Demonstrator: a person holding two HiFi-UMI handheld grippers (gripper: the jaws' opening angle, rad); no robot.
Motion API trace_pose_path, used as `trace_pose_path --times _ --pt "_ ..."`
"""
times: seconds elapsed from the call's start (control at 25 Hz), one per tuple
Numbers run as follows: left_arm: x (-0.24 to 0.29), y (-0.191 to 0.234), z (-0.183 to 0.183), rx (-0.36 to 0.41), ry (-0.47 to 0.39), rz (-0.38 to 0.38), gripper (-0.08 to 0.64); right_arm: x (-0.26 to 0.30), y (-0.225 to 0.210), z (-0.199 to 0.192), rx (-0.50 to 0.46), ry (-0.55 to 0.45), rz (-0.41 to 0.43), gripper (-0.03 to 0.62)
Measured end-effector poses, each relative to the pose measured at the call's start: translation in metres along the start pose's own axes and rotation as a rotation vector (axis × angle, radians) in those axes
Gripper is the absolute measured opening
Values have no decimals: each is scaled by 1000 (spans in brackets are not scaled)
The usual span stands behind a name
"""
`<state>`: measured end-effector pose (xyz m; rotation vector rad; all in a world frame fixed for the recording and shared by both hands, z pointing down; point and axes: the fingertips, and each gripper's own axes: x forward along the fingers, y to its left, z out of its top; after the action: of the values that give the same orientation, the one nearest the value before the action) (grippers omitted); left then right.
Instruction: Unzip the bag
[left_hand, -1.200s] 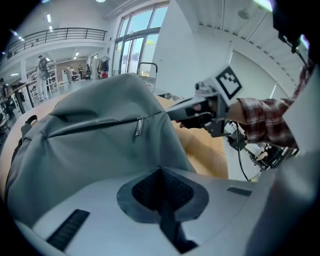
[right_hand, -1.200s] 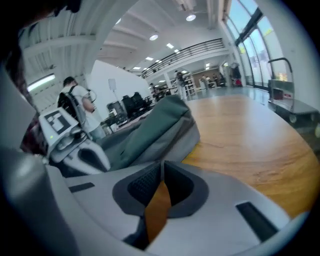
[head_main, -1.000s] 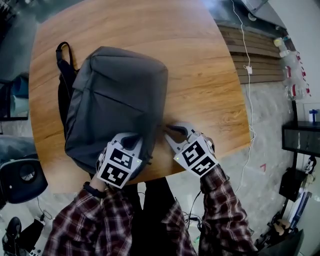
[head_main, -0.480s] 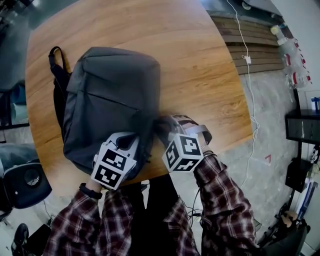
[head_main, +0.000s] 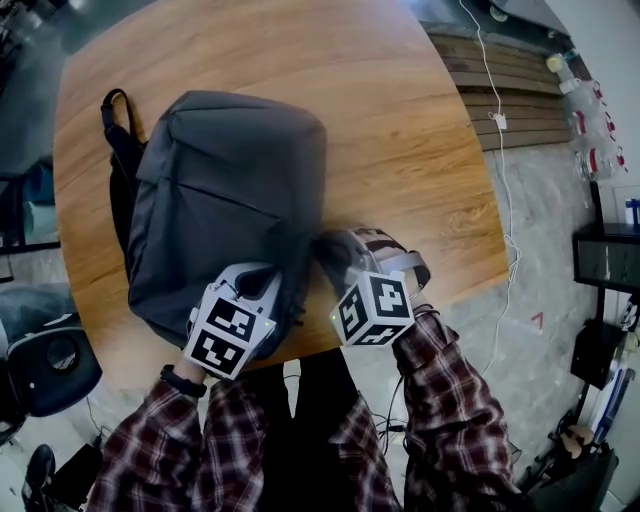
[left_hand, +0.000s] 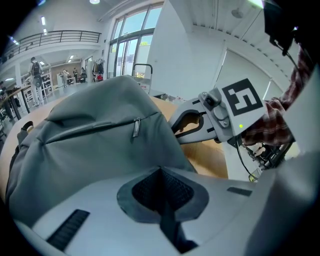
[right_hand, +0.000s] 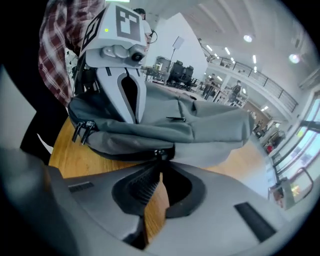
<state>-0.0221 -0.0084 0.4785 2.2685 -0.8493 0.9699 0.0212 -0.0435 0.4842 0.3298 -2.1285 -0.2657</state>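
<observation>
— Looking for what's changed: a second ago the right tool lay with its jaws apart on the counter, just right of the bag. What now?

— It has swung in against the bag's right edge. Its own view shows the jaws drawn together, with the tips pinched on a small metal pull. Only a sliver of wood shows between them lower down.

— And the left tool?

— It hasn't moved. It is closed, with its tips nipped into the fabric at the bag's near edge, holding it down.

— So where does that leave the job?

— I'd say the grip is made and the pulling hasn't begun. The bag lies flat on the near-left part of the counter, and the zip by the tips looks closed. With one end pinned, the slider should run instead of dragging the bag along.

— Count it up for me.

— One bag and two tools. I make out four pulls: the one being pinched, a pair dangling at the near corner, and a pocket pull on the front panel.
</observation>
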Motion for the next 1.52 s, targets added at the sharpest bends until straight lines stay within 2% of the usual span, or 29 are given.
trace_pose_path --times 0.08,0.28,0.36,0.48,0.6,0.72,0.96,1.08,1.2,1.28,1.4,1.52 --pt "2 0 -1 3 3 0 8 1 -2 1 -13 -11 -36 29" --pt "2 1 -1 1 4 1 7 14 5 6 -82 -6 5 29" --pt "1 0 -1 5 2 4 6 13 5 7 -75 -2 22 20" --pt "2 1 1 2 -27 -14 8 7 3 4 35 1 46 17" --pt "6 1 5 -41 -78 -70 8 -2 5 -6 158 5 46 17" --pt "10 3 10 -67 -98 -65 8 -11 17 -13 264 5 33 17" --pt "16 25 30 -260 -164 16 8 -26 47 -20 463 13 10 17" --pt "23 32 41 -279 -175 53 6 -29 71 -17 506 21 24 17" --pt "30 37 50 -285 -180 84 6 -35 84 -10 618 6 4 17" --pt "34 40 57 -282 -186 111 8 -34 97 1 678 -10 29 17" --pt "41 45 66 -287 -187 146 8 -29 126 24 700 -48 81 17" --pt "43 41 72 -282 -185 120 8 -27 129 27 729 -59 47 17"
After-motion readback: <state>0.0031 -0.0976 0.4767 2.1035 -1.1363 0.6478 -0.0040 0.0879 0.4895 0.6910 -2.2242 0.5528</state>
